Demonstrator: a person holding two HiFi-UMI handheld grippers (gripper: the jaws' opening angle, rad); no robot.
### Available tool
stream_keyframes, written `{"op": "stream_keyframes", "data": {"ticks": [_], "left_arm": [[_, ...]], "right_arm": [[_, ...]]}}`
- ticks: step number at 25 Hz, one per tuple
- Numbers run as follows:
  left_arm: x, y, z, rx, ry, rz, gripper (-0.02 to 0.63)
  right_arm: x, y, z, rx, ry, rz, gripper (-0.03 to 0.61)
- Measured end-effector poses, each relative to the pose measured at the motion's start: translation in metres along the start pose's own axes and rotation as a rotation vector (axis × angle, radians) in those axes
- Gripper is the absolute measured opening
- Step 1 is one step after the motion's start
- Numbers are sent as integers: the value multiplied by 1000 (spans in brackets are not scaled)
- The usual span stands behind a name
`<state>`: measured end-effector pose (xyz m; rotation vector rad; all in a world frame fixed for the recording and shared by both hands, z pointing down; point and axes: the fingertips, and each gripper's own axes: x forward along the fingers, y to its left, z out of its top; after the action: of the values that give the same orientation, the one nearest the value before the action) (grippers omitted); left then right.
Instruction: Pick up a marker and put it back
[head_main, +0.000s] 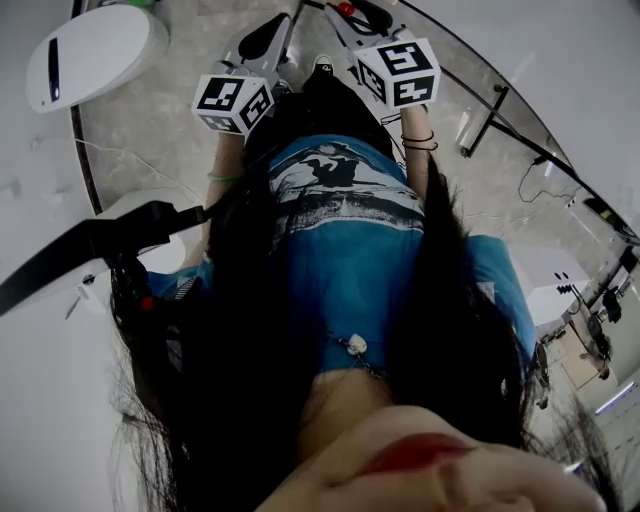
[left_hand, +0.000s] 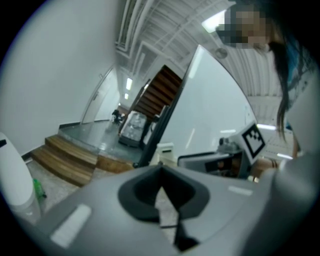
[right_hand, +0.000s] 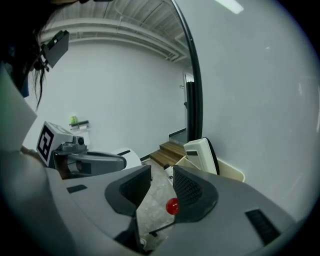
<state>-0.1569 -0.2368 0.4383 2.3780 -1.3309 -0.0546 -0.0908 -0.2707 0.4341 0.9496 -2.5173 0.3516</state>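
Marker: not made out in any view. The person's dark hair (head_main: 250, 330) and blue printed shirt (head_main: 350, 240) block most of the head view.

Left hand-held gripper (left_hand: 160, 172): clenched, pad tips touching, nothing held, above the speckled floor (head_main: 150, 130).

Right hand-held gripper (right_hand: 161, 187): released, jaws apart, only floor between them. A red dot (right_hand: 172, 206) sits by one pad.

Cubes (head_main: 232, 101): black-and-white square patterns.

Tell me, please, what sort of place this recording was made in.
Probably an indoor hall in an office or lab building: brown wooden steps rise from a pale speckled stone floor between plain white walls.
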Motion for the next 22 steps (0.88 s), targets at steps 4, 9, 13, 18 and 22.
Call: {"op": "stream_keyframes", "data": {"ticks": [4, 9, 13, 18, 22], "left_arm": [[5, 8, 11, 8, -15, 28, 0], [7, 18, 19, 13, -31, 65, 0], [8, 26, 26, 21, -45, 86, 0], [8, 33, 31, 25, -55, 107, 0], [11, 32, 32, 27, -51, 107, 0]], "right_arm": [[20, -4, 0, -131, 77, 6, 121], [45, -4, -7, -286, 170, 11, 121], [60, -1, -10, -294, 215, 36, 120], [65, -3, -11, -334, 249, 27, 118], [65, -3, -10, -324, 245, 28, 100]]}}
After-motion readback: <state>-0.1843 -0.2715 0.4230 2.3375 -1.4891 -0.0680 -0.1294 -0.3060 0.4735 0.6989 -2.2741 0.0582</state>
